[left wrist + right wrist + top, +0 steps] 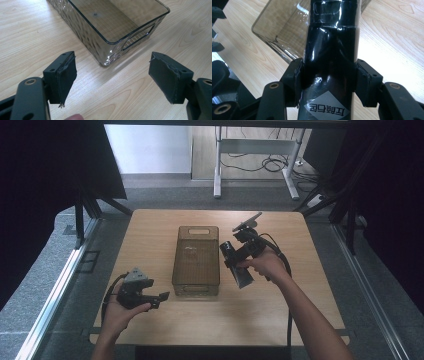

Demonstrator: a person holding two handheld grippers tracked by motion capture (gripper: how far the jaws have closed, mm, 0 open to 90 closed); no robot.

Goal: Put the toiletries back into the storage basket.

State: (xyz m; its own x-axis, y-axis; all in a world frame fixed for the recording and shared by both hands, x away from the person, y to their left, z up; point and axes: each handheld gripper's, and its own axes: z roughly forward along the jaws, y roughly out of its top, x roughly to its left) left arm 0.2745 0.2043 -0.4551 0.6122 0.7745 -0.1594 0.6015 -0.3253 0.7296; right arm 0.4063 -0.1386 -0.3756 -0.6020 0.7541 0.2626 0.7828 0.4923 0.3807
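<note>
wooden table (280, 315) on grey floor, dark curtains at both sides. near table centre, clear smoky bin (196, 262), upright. just right of it, glossy black bottle (332, 50) with grey label, clamped by right gripper (328, 77), lifted beside bin's rim. left gripper (112, 77) spread wide, holding nothing, near bin's front corner.

Overhead view faces forward; both close gripper views share the bin (196, 261).
</note>
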